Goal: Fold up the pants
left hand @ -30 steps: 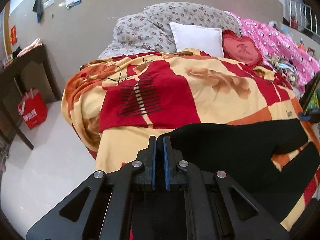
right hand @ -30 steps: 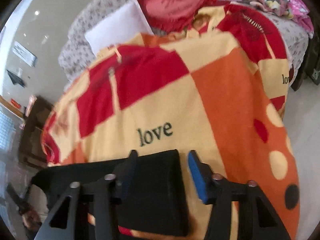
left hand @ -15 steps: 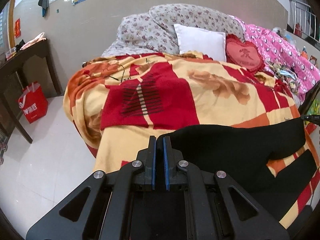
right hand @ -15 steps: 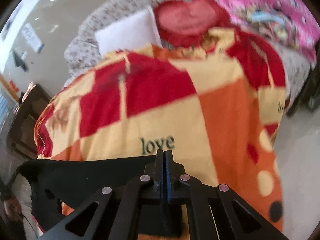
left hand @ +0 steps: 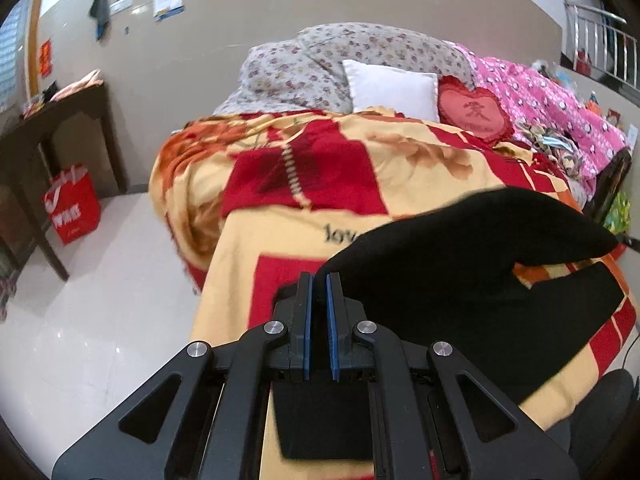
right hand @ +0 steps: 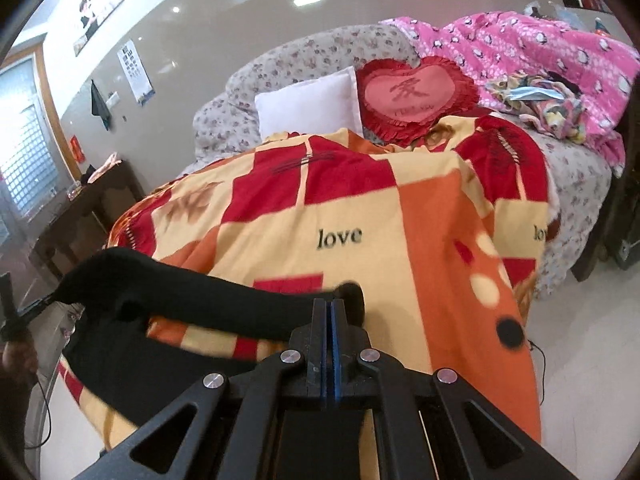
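Note:
Black pants [left hand: 460,280] lie across the near end of a bed covered by a red, yellow and orange blanket [left hand: 360,184]. My left gripper [left hand: 319,284] is shut on one end of the pants and holds it above the blanket. My right gripper [right hand: 330,308] is shut on the other end of the pants [right hand: 192,296], also lifted. One leg hangs stretched between the two grippers; the other leg lies on the blanket below it. The pinched edges are hidden between the jaws.
A white pillow [left hand: 392,88], a red heart cushion [left hand: 476,114] and a pink quilt [right hand: 540,52] lie at the head of the bed. A dark wooden table [left hand: 52,120] and a red bag [left hand: 72,208] stand on the floor at the left.
My right gripper closed on the pants' end. Both grippers then rose and pulled back, lifting the upper leg off the blanket.

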`<state>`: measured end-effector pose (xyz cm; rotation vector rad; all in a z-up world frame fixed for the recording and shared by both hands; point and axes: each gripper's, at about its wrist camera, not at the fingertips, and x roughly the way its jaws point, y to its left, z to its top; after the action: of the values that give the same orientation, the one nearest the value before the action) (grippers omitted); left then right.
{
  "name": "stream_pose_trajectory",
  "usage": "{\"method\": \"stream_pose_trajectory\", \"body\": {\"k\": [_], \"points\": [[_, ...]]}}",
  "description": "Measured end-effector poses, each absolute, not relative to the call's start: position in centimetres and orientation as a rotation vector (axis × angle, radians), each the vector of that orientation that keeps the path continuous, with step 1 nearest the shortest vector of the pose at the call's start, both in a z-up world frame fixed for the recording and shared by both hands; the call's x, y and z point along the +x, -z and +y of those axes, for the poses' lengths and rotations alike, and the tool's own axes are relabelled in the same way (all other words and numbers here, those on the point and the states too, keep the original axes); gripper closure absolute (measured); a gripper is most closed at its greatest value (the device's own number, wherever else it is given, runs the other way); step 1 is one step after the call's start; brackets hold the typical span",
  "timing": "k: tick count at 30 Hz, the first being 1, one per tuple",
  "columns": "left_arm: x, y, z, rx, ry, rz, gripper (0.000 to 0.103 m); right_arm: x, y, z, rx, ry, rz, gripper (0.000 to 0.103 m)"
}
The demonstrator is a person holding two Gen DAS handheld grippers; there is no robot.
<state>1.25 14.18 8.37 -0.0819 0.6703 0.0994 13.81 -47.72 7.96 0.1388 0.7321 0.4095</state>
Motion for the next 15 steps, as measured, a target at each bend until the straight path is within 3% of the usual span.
{"method": "stream_pose_trajectory", "body": {"k": [13,15], "points": [[-4.5,-2.9,16.4,-0.281,-0.110,0.751,0.097,7.9,-4.7,-48.5,0.076,-0.319,0.690,0.102],[-5.3,-3.0,16.5,-0.313,-0.105,0.745,0.090,7.5,-5.0,-48.5,0.083,-0.293,0.669,0.102]]}}
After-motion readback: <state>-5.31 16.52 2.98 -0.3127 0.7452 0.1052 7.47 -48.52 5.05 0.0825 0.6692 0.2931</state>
